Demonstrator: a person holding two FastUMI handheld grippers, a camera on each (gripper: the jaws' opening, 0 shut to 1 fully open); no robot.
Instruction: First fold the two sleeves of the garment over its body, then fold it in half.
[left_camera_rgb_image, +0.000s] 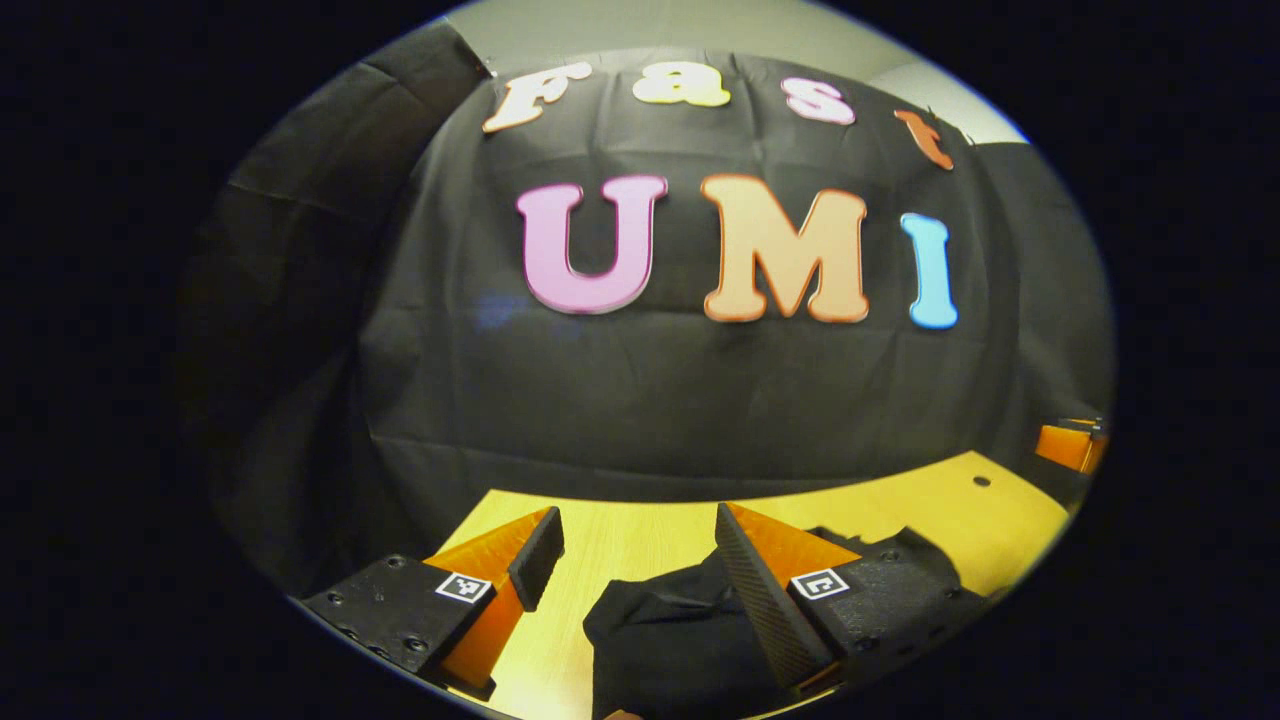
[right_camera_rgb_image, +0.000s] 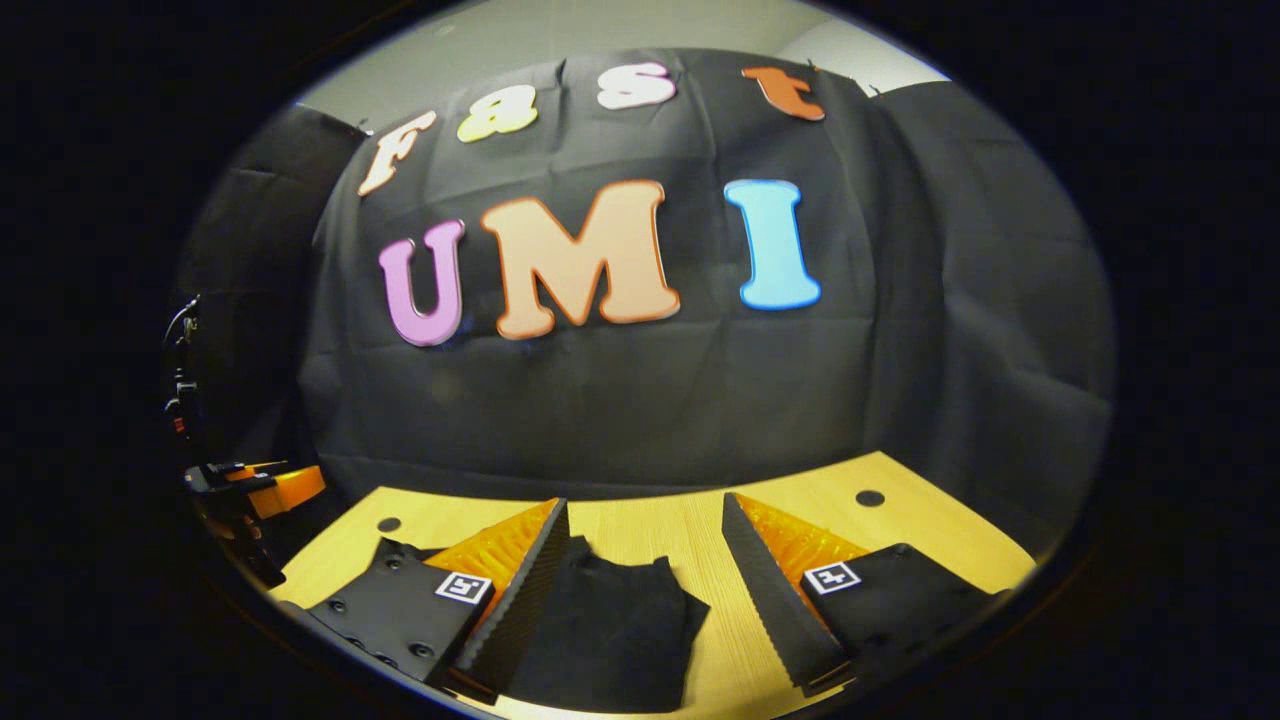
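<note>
In the left gripper view, the left gripper (left_camera_rgb_image: 628, 560) has its two fingers spread wide with nothing held between them, and the black garment (left_camera_rgb_image: 680, 630) lies in a soft, bunched heap on the yellow wooden table (left_camera_rgb_image: 640, 535), low between the fingers and running under the right-hand finger. In the right gripper view, the right gripper (right_camera_rgb_image: 645, 560) is also wide open and holds nothing, and the garment (right_camera_rgb_image: 610, 630) looks like a flat, neat, dark folded piece with straight edges, lying beside the left-hand finger and partly tucked behind it. The other gripper's body (right_camera_rgb_image: 262, 490) shows far off to the left of the fingers, at the table's edge.
</note>
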